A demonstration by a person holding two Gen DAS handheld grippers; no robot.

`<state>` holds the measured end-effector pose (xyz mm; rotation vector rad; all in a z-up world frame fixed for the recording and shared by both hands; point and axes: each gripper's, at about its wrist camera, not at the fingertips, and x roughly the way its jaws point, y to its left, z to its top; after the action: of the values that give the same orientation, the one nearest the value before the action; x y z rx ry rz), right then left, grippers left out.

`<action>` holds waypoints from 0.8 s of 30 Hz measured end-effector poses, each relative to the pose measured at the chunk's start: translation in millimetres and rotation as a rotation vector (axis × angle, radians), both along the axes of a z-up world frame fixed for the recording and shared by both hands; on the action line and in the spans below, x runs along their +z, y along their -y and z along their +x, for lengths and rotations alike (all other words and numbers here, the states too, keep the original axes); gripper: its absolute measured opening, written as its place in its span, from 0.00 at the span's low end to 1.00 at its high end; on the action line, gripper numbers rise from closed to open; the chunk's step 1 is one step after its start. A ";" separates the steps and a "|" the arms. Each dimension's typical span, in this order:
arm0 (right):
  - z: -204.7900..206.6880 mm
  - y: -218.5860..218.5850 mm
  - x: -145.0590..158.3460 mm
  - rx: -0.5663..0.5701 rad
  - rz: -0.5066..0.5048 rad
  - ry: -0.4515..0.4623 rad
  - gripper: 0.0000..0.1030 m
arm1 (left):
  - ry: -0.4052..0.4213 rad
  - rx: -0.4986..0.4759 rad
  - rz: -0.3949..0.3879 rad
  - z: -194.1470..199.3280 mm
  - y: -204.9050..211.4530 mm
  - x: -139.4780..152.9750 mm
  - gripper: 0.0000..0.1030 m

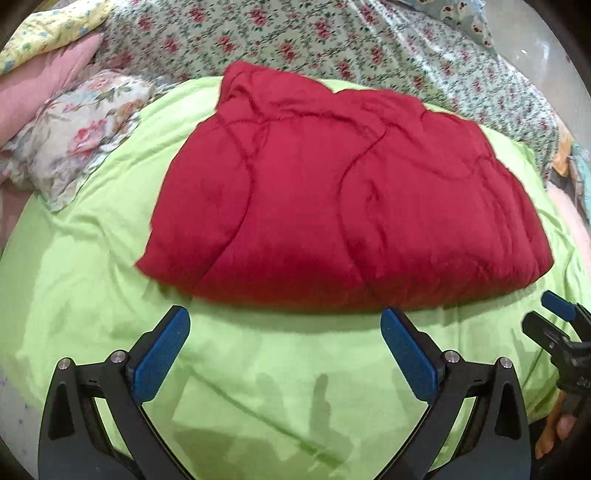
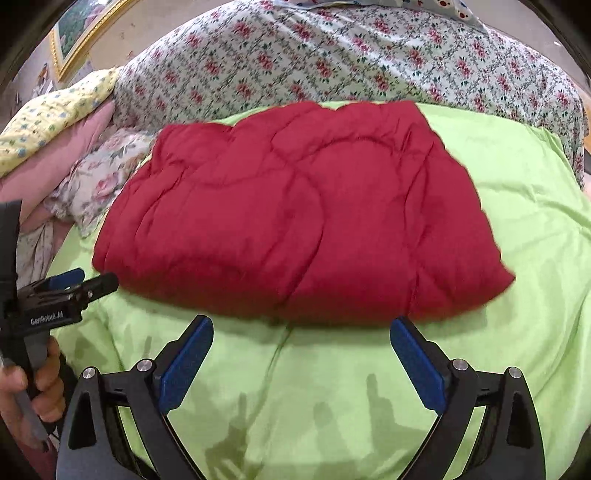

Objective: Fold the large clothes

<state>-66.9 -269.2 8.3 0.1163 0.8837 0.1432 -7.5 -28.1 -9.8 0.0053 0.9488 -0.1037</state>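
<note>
A thick red quilted blanket [image 1: 332,192] lies folded into a compact bundle on a lime-green sheet [image 1: 258,369]. In the right wrist view the same red blanket [image 2: 295,221] fills the middle. My left gripper [image 1: 284,317] is open, its blue pads just short of the bundle's near edge, nothing between them. My right gripper [image 2: 301,325] is open too, close to the near edge and empty. The right gripper [image 1: 554,317] shows at the far right of the left wrist view. The left gripper [image 2: 85,282], held by a hand [image 2: 33,384], shows at the left of the right wrist view.
A floral pillow [image 1: 74,133], a pink cushion [image 1: 40,85] and a yellow flowered cloth [image 1: 48,29] lie at the left. A rose-patterned bedspread [image 2: 351,55] covers the far side of the bed. A gilt picture frame [image 2: 74,40] leans at the far left.
</note>
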 end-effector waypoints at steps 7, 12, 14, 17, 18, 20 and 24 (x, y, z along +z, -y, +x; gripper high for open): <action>-13.5 -8.6 -6.3 0.021 -0.017 -0.039 0.95 | -0.035 -0.014 0.057 -22.3 4.0 -14.2 1.00; -18.8 -13.6 -3.1 0.033 -0.033 -0.060 0.95 | -0.020 -0.037 0.088 -30.9 9.0 -3.2 1.00; -21.2 -16.0 -1.2 0.039 -0.041 -0.069 0.95 | -0.007 -0.046 0.087 -33.0 8.9 4.4 1.00; -25.0 -17.8 6.7 0.054 -0.037 -0.065 0.95 | 0.016 -0.053 0.072 -34.8 7.7 18.8 1.00; -25.5 -17.7 11.5 0.059 -0.038 -0.060 0.95 | 0.020 -0.055 0.066 -35.0 7.9 22.6 1.00; -24.3 -16.3 22.3 0.067 -0.034 -0.051 0.95 | 0.034 -0.065 0.045 -32.1 5.6 36.3 1.00; -19.9 -12.3 50.6 0.069 -0.008 -0.009 1.00 | 0.092 -0.075 0.041 -22.8 2.6 62.0 1.00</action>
<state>-86.8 -256.9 58.9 0.0791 0.8975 0.2032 -30.3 -30.7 52.3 0.0833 0.8588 -0.1523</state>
